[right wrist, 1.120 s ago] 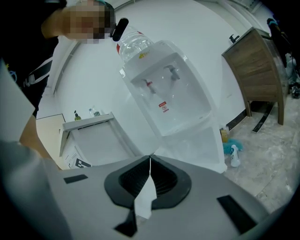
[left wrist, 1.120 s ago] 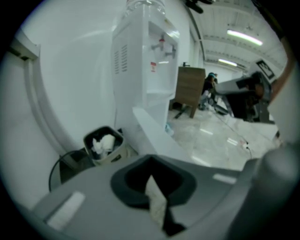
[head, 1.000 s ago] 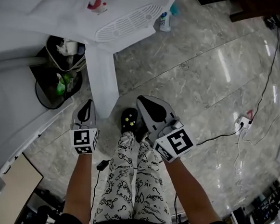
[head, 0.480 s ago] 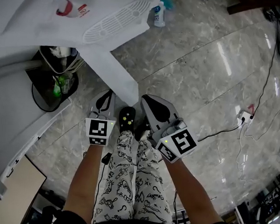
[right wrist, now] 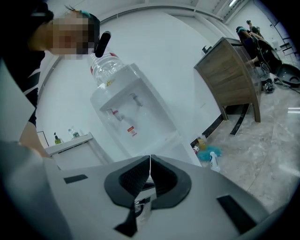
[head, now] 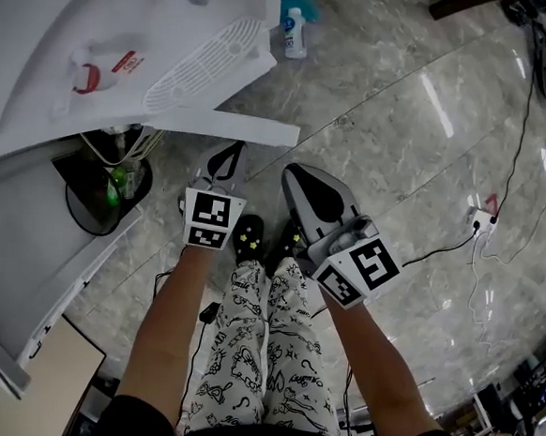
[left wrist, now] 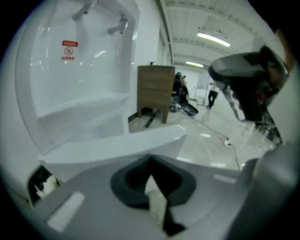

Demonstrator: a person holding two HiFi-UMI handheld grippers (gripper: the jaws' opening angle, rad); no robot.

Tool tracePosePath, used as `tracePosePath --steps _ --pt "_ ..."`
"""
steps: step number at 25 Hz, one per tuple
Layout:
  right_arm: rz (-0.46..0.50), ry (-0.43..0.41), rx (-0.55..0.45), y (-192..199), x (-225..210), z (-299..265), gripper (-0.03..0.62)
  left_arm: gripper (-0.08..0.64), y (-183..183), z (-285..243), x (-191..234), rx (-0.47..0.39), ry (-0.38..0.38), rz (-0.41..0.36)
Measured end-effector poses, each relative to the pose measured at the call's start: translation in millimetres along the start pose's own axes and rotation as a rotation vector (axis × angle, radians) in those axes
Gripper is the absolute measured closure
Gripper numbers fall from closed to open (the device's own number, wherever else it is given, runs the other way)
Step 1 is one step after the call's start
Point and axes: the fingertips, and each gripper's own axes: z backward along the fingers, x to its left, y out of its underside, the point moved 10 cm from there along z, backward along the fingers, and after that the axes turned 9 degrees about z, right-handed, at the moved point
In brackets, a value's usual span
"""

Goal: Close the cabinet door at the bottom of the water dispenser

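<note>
Left tongs point(head: 229, 151) together, empty, tips at door point(head: 226, 126); contact unclear. Door stands swung out from dispenser point(head: 100, 29) base, not yet shut. Right tongs point(head: 295, 176) together, empty, farther from dispenser. Best approach, I judge: press near door's free edge, push steadily toward dispenser until flush, keeping tips from sliding off.

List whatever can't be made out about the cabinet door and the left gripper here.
- Contact between left gripper and cabinet door: the gripper's own body covers the spot in the head and left gripper views.
- Door's hinge: head view, hidden under the overhanging water dispenser.
- Cabinet contents: head view, dark and too small.
- Red label print: left gripper view, blurred.
</note>
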Motion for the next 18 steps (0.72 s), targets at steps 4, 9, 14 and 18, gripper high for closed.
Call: tracePosePath --steps 4,9,14,18 --pt "-0.013 0.009 0.009 -1.2 -5.8 0.4 0.575 0.566 -15.1 -17.0 5.8 0.002 -0.025 0.006" --pt "-0.005 -0.020 0.021 -7.5 -13.5 -6.6 0.575 0.566 -20.3 -25.2 37.4 0.016 -0.116 0.058" --pt "-0.011 -0.017 0.000 -15.9 -20.1 -6.4 0.575 0.566 -21.9 -29.5 58.1 0.022 -0.178 0.101" --pt "-0.015 0.023 0.000 -16.5 -30.4 1.8 0.575 0.566 -28.2 -37.9 66.4 0.032 -0.189 0.083"
